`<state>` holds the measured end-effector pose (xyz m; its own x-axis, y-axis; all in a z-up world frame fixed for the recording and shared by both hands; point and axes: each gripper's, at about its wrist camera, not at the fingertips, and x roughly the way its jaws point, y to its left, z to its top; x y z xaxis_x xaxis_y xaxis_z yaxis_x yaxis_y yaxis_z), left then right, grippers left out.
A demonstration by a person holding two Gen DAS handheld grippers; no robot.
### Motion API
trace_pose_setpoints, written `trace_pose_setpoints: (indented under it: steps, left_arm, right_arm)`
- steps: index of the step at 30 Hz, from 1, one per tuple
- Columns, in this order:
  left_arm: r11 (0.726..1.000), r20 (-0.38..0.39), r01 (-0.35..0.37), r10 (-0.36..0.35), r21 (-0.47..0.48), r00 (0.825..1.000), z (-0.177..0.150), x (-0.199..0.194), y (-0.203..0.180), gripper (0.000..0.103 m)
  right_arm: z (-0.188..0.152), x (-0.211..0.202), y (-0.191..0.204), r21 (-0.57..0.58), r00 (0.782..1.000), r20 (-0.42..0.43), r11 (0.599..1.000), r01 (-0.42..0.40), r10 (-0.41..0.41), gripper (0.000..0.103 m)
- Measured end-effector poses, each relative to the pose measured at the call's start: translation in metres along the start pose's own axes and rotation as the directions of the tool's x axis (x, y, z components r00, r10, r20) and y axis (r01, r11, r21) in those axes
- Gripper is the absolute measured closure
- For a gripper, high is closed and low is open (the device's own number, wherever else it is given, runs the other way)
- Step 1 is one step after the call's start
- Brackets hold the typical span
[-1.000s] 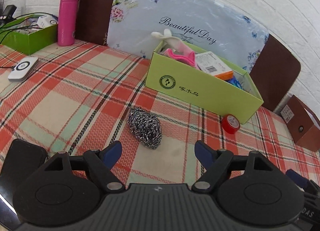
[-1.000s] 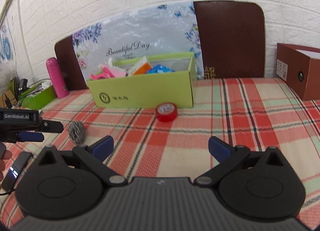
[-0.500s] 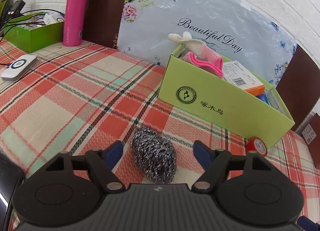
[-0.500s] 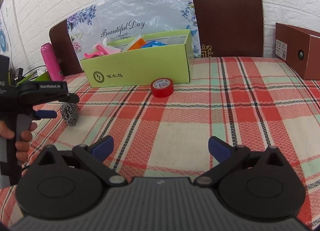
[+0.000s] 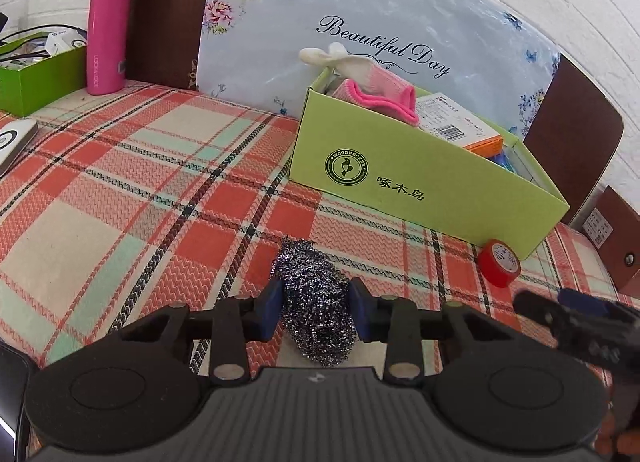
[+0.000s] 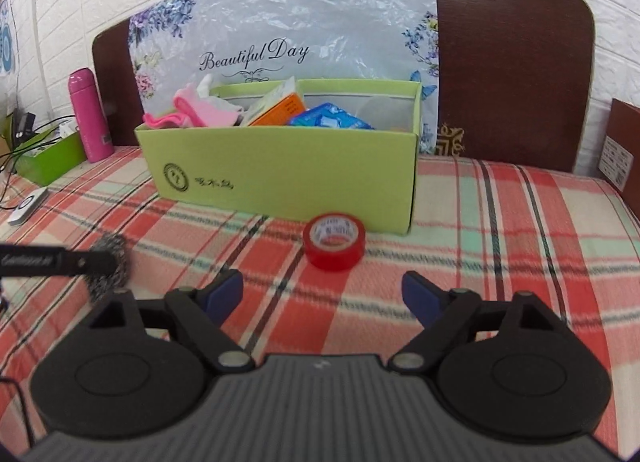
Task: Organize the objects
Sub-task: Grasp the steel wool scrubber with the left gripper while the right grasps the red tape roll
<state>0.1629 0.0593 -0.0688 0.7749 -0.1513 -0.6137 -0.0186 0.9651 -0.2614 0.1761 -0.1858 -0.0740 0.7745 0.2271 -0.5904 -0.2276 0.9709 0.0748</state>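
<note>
Steel wool scourer (image 5: 316,302): tangled silver-grey wire ball, lying on the plaid tablecloth (image 5: 120,190) in front of the lime-green box (image 5: 420,178). Left gripper (image 5: 314,312) just closing, blue pads now pressed against its sides. Red tape roll (image 6: 334,240) just before the box's front wall; right gripper (image 6: 322,296) narrowing but open, empty. On the box: "WOODPECKER" seal, "啄木鸟". Behind the box: "Beautiful Day".
</note>
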Motion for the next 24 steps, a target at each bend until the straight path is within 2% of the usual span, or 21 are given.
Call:
trace_pose_setpoints:
  steps: [8, 10, 11, 16, 24]
  left_arm:
    - [1.0, -0.014, 0.019, -0.019, 0.009, 1.0, 0.003, 0.003, 0.003, 0.064]
    - [1.0, -0.018, 0.022, -0.022, 0.011, 1.0, 0.004, 0.004, 0.004, 0.062]
    - [1.0, -0.019, 0.026, -0.026, 0.009, 0.999, 0.004, 0.005, 0.005, 0.062]
    - [0.999, -0.018, 0.035, -0.034, 0.018, 0.999, 0.004, 0.003, 0.004, 0.065]
    - [0.999, -0.022, 0.05, -0.05, -0.004, 0.999, 0.003, -0.01, 0.001, 0.069]
  right_arm:
    - [0.019, 0.042, -0.001, -0.019, 0.999, -0.03, 0.999, 0.043, -0.043, 0.029]
    - [0.02, 0.049, -0.001, -0.022, 0.998, -0.052, 0.999, 0.042, -0.043, 0.043]
    - [0.019, 0.05, -0.001, -0.017, 0.997, -0.065, 0.999, 0.038, -0.039, 0.057]
    - [0.011, 0.039, 0.006, -0.034, 0.997, -0.06, 0.999, 0.04, -0.041, 0.057]
    - [-0.005, -0.001, 0.023, -0.038, 0.999, -0.04, 0.999, -0.026, 0.025, 0.057]
